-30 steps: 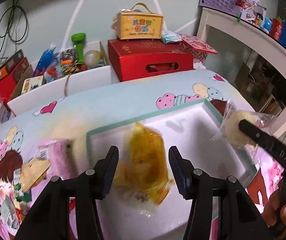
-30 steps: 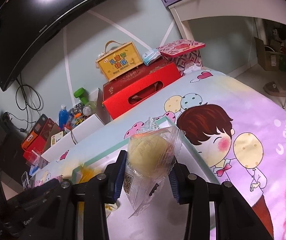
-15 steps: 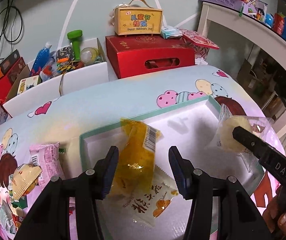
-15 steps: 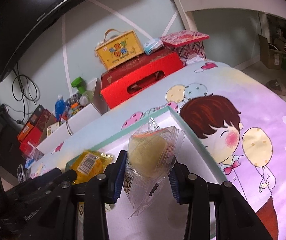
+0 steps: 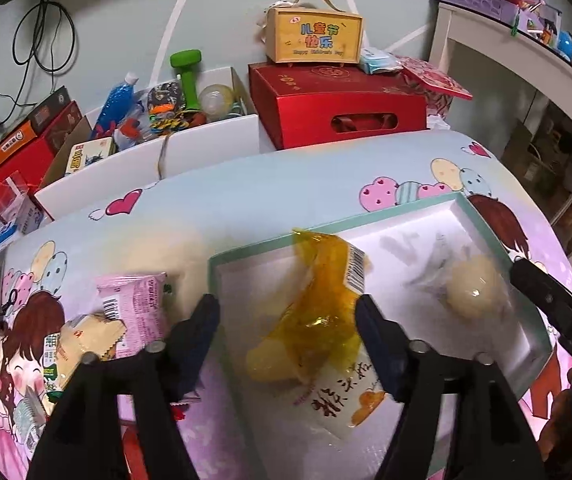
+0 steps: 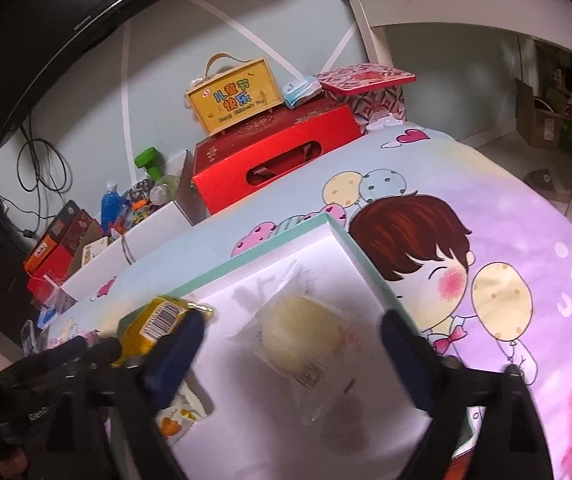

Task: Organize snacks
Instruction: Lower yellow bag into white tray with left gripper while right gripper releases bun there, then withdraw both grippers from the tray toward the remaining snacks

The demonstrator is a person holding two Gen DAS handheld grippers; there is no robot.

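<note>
A white tray with a teal rim (image 5: 486, 220) (image 6: 270, 240) lies on the cartoon-print cloth. My left gripper (image 5: 286, 336) hangs over its left part with jaws opening. A yellow snack packet (image 5: 318, 312) (image 6: 150, 324) leans loose between them, on top of a white packet with orange print (image 5: 346, 400). My right gripper (image 6: 290, 356) is over the tray's right part, jaws opening wide. A pale round pastry in a clear wrapper (image 6: 302, 332) (image 5: 470, 292) lies on the tray floor between them, untouched. One finger (image 5: 546, 300) of the right gripper shows in the left wrist view.
A pink snack packet (image 5: 134, 308) and a cream one (image 5: 90, 336) lie on the cloth left of the tray. Behind stand a red gift box (image 5: 338, 108), a yellow carry box (image 5: 314, 36) and a white carton of bottles (image 5: 166, 148). A white desk (image 5: 526, 52) is at the right.
Both grippers' jaws have spread apart. The yellow packet has slipped out of the left grip and the wrapped pastry out of the right grip. Both now rest in the tray.
</note>
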